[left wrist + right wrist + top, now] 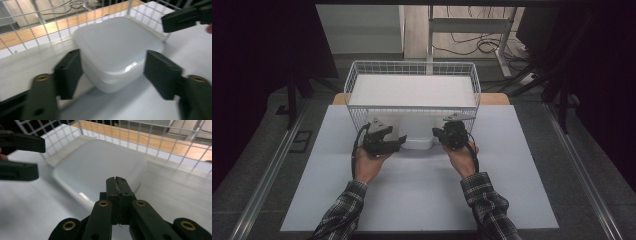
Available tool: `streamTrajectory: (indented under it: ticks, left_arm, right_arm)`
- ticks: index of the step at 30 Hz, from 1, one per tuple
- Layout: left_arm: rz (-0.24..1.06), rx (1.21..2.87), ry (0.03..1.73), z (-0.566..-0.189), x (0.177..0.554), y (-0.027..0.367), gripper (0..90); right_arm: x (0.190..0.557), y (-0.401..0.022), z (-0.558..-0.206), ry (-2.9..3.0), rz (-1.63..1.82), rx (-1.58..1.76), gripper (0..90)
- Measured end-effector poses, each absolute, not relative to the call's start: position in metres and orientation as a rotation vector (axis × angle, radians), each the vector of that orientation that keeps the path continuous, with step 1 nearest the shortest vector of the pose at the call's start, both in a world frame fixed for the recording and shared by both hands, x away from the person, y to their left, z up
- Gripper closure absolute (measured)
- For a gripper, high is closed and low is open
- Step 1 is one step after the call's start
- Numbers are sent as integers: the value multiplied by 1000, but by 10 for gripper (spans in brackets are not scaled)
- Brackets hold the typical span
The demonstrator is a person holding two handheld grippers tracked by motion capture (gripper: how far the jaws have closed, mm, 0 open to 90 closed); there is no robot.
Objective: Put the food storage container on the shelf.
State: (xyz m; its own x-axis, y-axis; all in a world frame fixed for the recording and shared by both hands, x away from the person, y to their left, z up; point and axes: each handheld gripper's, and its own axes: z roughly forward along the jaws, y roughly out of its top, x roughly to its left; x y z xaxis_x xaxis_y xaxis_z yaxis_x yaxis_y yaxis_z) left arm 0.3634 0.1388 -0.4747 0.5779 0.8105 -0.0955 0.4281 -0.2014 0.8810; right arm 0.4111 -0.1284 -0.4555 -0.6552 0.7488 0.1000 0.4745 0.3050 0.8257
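Note:
A white, lidded plastic container (pixel 418 142) lies on the white table at the front of a white wire basket (pixel 412 67), its far part behind the basket's front mesh. My left gripper (pixel 399 140) is at the container's left corner. In the left gripper view the container (pixel 115 47) sits between the open jaws of that gripper (pixel 113 60), and the right-hand pad (pixel 160 72) stands clear of it. My right gripper (pixel 437 134) is at the container's right side. Its jaws (pixel 116 180) are shut together with nothing between them, just over the near rim of the container (pixel 100 165).
The wire basket (pixel 50 22) stands at the table's far edge, its mesh wall (pixel 150 137) close behind the container. Each gripper view shows the other gripper nearby: the right gripper (pixel 185 17) and the left gripper (pixel 32 157). A white mat (pixel 422 190) covers the table toward the person.

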Motion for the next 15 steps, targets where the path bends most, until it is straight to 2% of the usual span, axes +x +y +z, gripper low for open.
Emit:
streamTrajectory:
  ticks: [6, 10, 15]
  left_arm:
    - [488, 1814, 963, -470, 331, 145, 131]
    - [476, 1782, 958, -472, 302, 156, 68]
    - [468, 1766, 969, -482, 269, 168, 39]
  right_arm:
    - [394, -130, -453, 2298, 1310, 1077, 890]
    - [375, -128, -454, 2349, 1311, 992, 889]
    - [364, -122, -460, 2386, 1305, 948, 889]
